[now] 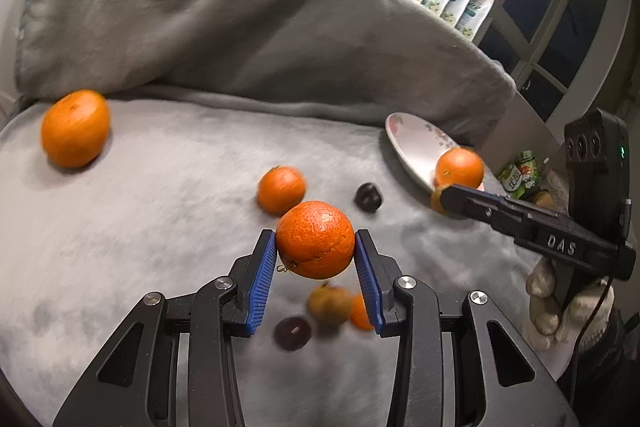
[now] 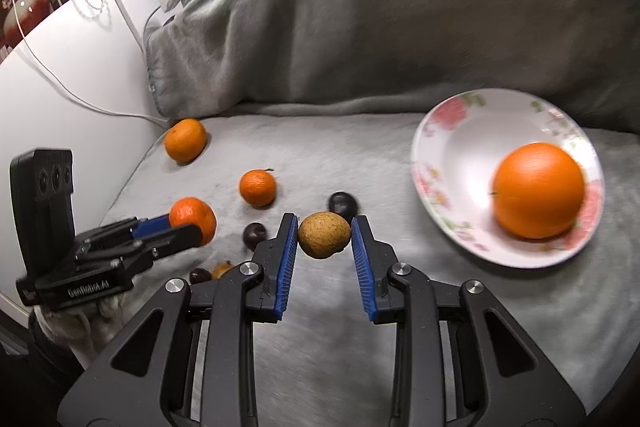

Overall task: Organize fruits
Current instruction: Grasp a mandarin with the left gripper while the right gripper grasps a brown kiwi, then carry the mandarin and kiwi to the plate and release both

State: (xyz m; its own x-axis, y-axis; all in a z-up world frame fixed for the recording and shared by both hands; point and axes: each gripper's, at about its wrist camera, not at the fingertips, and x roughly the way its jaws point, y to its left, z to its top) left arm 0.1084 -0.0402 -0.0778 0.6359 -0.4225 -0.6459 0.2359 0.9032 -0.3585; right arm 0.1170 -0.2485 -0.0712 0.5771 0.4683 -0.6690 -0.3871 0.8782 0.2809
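Left gripper (image 1: 315,254) clamped mandarin (image 1: 315,239), right gripper (image 2: 324,241) clamped brown fruit (image 2: 323,235); plate (image 2: 448,131) at two o'clock, best lowered gently.

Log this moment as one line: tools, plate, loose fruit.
left tool: shut on orange | right tool: shut on brownish fruit | plate: one large orange | blanket: oranges, dark fruits loose

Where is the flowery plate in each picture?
Left wrist view: the flowery plate is at the right, mostly hidden, seen edge-on.
Right wrist view: it fills the right side, rim at, holding a big orange.
Shared landmark: the same orange sits on it in both.
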